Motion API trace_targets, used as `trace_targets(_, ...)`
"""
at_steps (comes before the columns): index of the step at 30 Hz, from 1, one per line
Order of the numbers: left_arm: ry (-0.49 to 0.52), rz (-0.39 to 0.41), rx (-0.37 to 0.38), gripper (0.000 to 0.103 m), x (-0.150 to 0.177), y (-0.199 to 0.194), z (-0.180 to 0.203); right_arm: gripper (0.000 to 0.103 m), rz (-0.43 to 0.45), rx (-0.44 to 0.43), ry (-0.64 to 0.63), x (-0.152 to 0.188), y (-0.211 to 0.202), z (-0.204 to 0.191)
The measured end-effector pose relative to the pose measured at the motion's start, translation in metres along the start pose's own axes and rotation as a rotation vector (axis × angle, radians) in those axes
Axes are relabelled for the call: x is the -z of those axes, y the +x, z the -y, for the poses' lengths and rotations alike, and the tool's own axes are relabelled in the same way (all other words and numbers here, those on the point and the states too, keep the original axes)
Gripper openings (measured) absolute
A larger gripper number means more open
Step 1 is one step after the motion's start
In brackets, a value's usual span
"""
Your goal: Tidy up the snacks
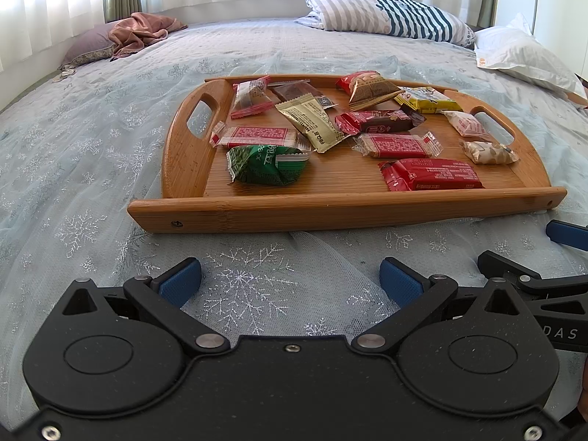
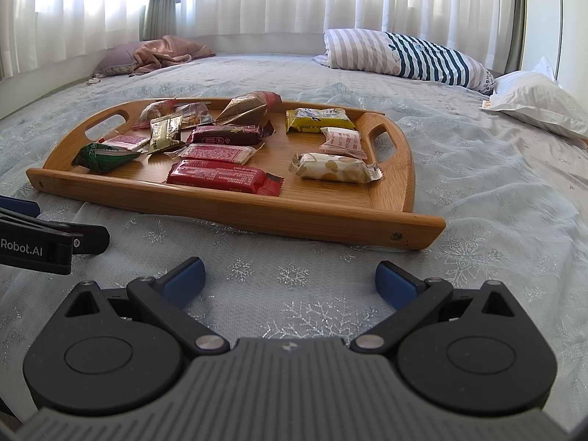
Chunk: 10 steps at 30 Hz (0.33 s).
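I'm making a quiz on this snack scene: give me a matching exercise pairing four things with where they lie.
Things:
1. green packet
2. yellow packet
3. striped pillow
4. pink cloth

Places:
A. far left corner of the bed
B. tray's near left part
C. tray's far right part
D. beyond the wooden tray, head of the bed

Pairs: 1-B, 2-C, 3-D, 4-A

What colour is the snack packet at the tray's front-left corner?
Green, with white lettering: the green packet shows best in the left wrist view, lying on the wooden tray.

Before me lies the bed (image 1: 92, 139) under snowflake gauze; on it rest a bamboo tray (image 1: 330, 211), a striped pillow (image 1: 389, 14), a white pillow (image 1: 522, 55) and pink cloth (image 1: 139, 31).
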State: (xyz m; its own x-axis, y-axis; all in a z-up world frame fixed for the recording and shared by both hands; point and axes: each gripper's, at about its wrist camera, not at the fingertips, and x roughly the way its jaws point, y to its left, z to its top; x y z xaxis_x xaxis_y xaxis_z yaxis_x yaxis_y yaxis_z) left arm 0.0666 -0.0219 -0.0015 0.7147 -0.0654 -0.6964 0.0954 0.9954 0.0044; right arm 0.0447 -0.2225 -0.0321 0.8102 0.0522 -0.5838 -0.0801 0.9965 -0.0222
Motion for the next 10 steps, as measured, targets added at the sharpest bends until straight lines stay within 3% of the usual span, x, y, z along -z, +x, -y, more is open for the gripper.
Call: trace_targets(10,0.001,0.002,0.000,0.103,0.0002,0.0002,0.0000,0.103,0.000,0.000,0.000,0.0000,0.0000,0.0000)
